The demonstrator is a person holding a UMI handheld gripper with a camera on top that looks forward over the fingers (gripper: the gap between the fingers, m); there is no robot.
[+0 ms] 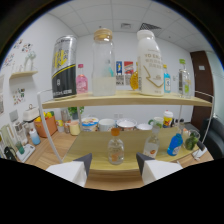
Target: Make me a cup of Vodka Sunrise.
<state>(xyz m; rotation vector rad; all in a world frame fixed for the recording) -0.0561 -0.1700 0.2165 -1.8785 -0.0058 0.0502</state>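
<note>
I see the tongs (112, 167) spread wide, both tips low over the front edge of the bench (90, 145), holding nothing. A small clear bottle (115, 148) with an orange cap stands upright on the bench just ahead of the tips, lined up with the gap, not touched by either one. Further right on the bench: a clear bottle with a white label (151, 145), a blue bottle (175, 144), then a dark green one (191, 142) near the right edge. A row of white cups (107, 124) runs along the back edge. The shelf (125, 99) above the bench carries a black and white can (64, 67) at its left end, a pink bottle (82, 79) beside it, a tall glass jar with a wooden lid (103, 63) in the middle, and a big white jug (149, 64) to the right of that. Smaller bottles at the shelf's right end, labels unreadable.
</note>
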